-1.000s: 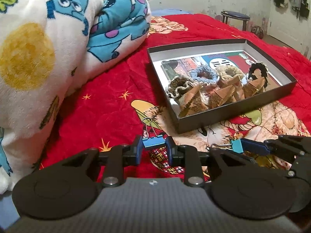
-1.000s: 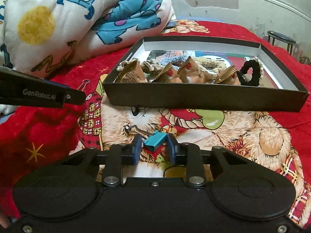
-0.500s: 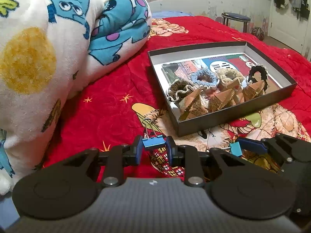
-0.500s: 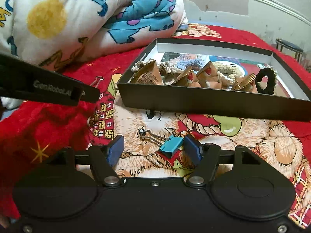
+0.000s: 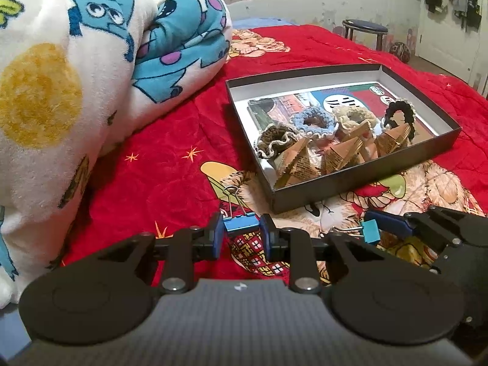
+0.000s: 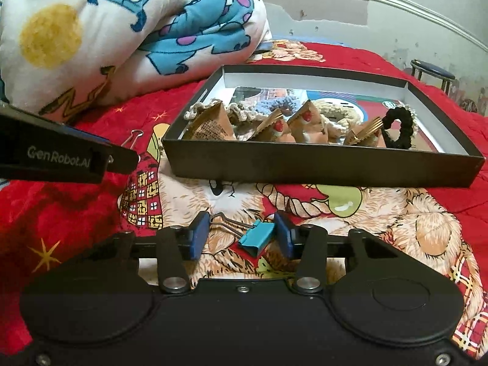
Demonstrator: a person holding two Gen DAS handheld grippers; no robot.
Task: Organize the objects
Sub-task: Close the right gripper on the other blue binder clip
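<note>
The left gripper stays clamped on a blue clip, its pads pressed to the clip's two ends and the wire handles pointing forward over the red bedspread. That grip reads the same as a second ago.

The right gripper has changed. A second ago it was closed on the teal clip; half a second ago its fingers stood wide apart; now they have narrowed again but remain parted, with the clip lying on the bedspread between them. The right pad is at or just beside the clip's teal body, and the left pad sits by the wire handles; whether either actually touches cannot be told. In the left view the teal clip shows just at the tip of the right gripper, low over the bear print.

Beyond both grippers lies the black box, open, resting on the bedspread. Inside it are folded paper cones along the near wall, and behind them crocheted scrunchies: brown, blue, cream and black.

To the left is a bundled cartoon blanket. Far off by the wall stands a stool.
</note>
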